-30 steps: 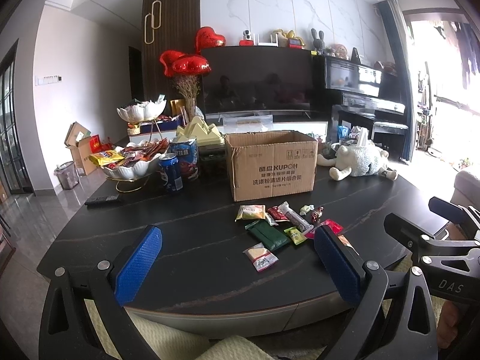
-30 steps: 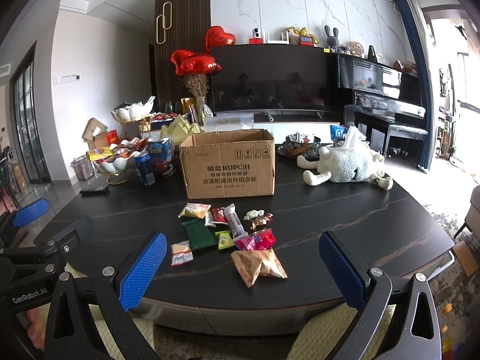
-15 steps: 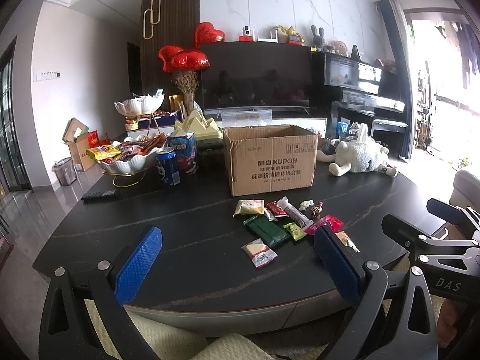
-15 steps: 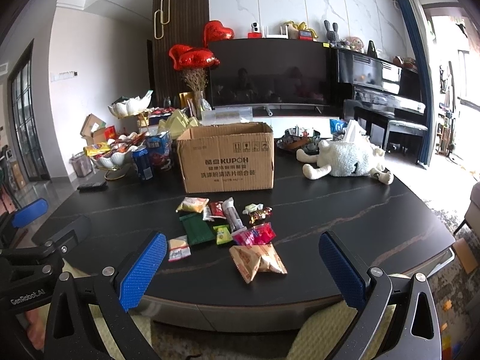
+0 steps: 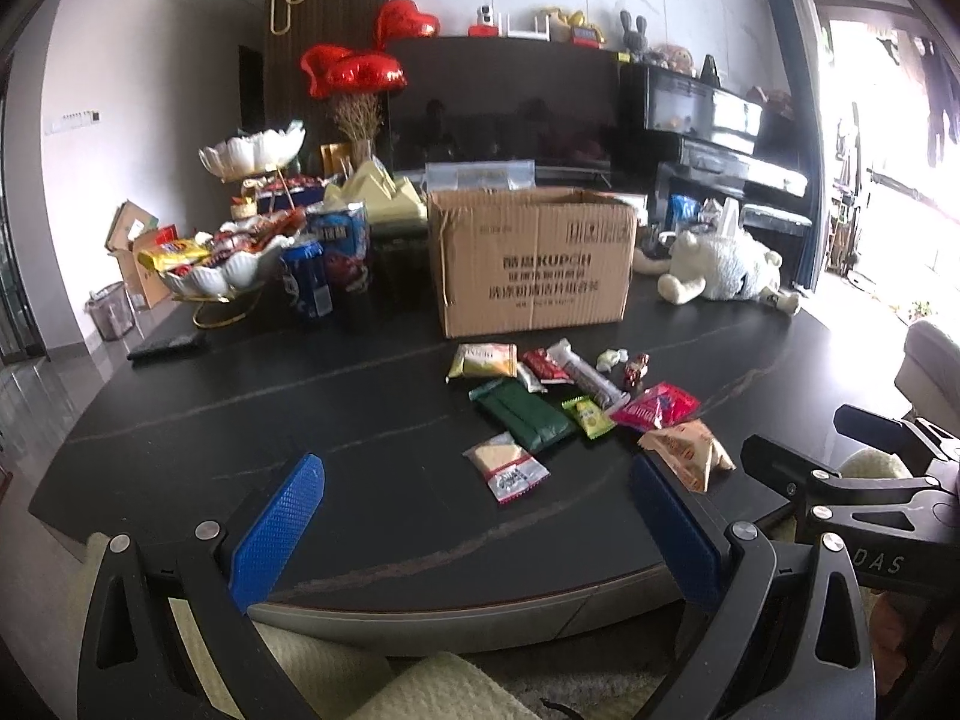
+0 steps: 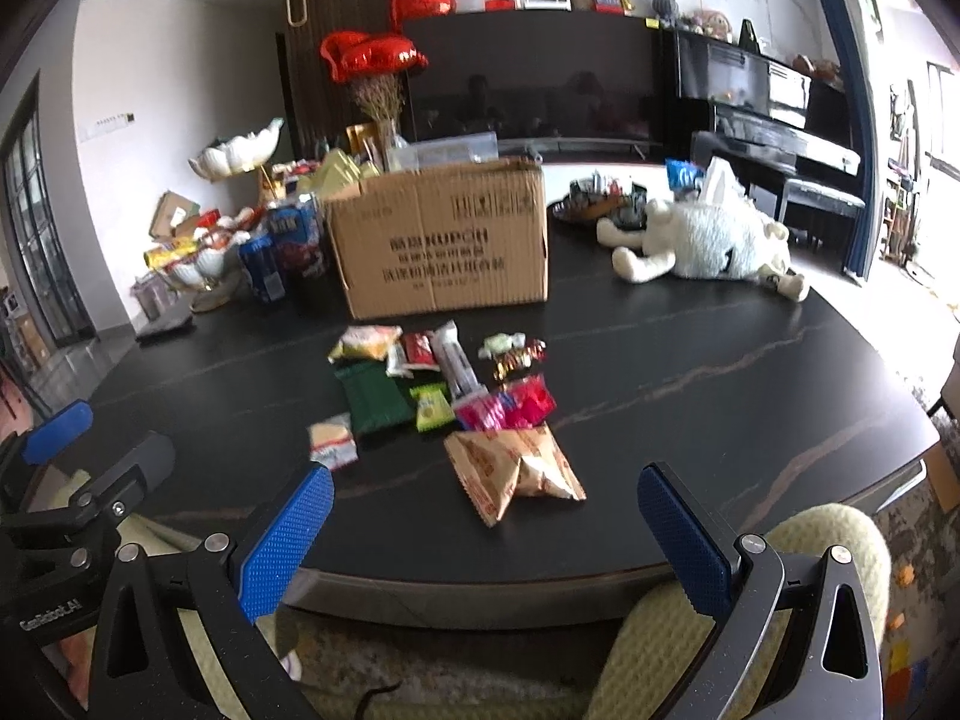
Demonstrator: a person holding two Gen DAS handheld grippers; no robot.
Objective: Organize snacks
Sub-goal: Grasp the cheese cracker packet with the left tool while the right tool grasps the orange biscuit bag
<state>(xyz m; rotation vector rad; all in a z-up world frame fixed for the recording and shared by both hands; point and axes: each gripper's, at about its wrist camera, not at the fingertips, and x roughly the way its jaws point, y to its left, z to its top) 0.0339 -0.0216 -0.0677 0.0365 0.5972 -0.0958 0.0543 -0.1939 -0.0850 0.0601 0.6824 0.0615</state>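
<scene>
Black stone-look surface (image 5: 312, 396) with pale veins carries a loose cluster of snacks (image 6: 444, 396) just in front of an open cardboard box (image 6: 444, 246). Judging by the layout, the box is the likely drop spot, with the packets laid out flat and mostly apart so each can be picked singly.

Left gripper (image 5: 480, 525) is spread wide, nothing between the blue pads (image 5: 279, 525), held low at the near edge of the surface and apart from every packet. Right gripper (image 6: 480, 531) is likewise wide open and empty, lined up roughly toward the tan crinkled bag (image 6: 513, 468), the nearest item to it. Neither touches anything; sorting looks not yet begun.

Snack looks:
- tan bag is puffy and creased, lying flat
- pink wrapper (image 6: 507, 408) just behind it, nearly touching
- dark green flat pack (image 5: 522, 414) in the middle, small yellow-green sachet (image 5: 588, 417) beside it
- clear-and-white cracker pack (image 5: 507, 468) sits alone, closest to the left gripper
- yellow pack (image 5: 483, 360), red bar and long white stick nearest the box
- two small wrapped candies (image 6: 513, 351) at the right of the cluster

White plush toy (image 6: 708, 240) and a heaped snack dish (image 5: 222, 264) sit well apart from the cluster.
</scene>
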